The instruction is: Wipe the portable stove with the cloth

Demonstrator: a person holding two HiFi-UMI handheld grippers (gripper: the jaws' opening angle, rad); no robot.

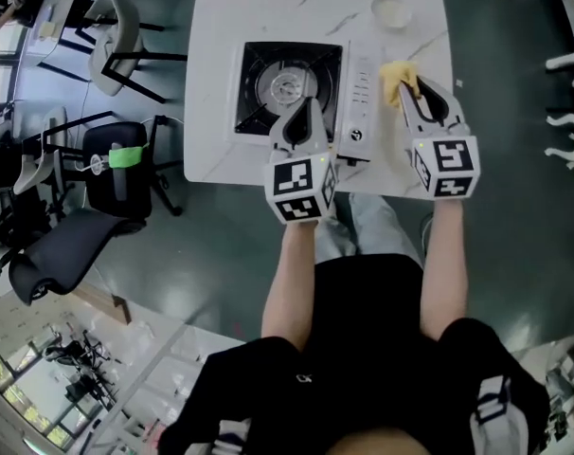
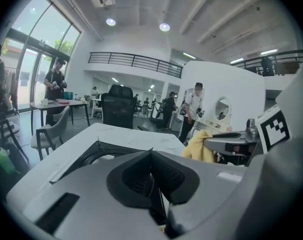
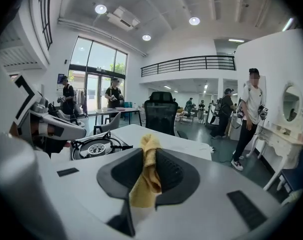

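Note:
The portable stove (image 1: 296,93) is white with a black burner well and sits on the marble table. The burner ring (image 3: 95,147) also shows in the right gripper view. My left gripper (image 1: 307,102) hovers over the stove's near right part, jaws together with nothing between them. To the stove's right, my right gripper (image 1: 407,88) is shut on the yellow cloth (image 1: 396,80), which hangs bunched between the jaws (image 3: 145,176). From the left gripper view the cloth (image 2: 201,145) shows at right, held by the other gripper.
A small white dish (image 1: 390,11) stands at the table's far right. The white marble table (image 1: 221,64) ends just before me. Black office chairs (image 1: 116,164) stand left of it. People stand in the hall behind (image 3: 250,119).

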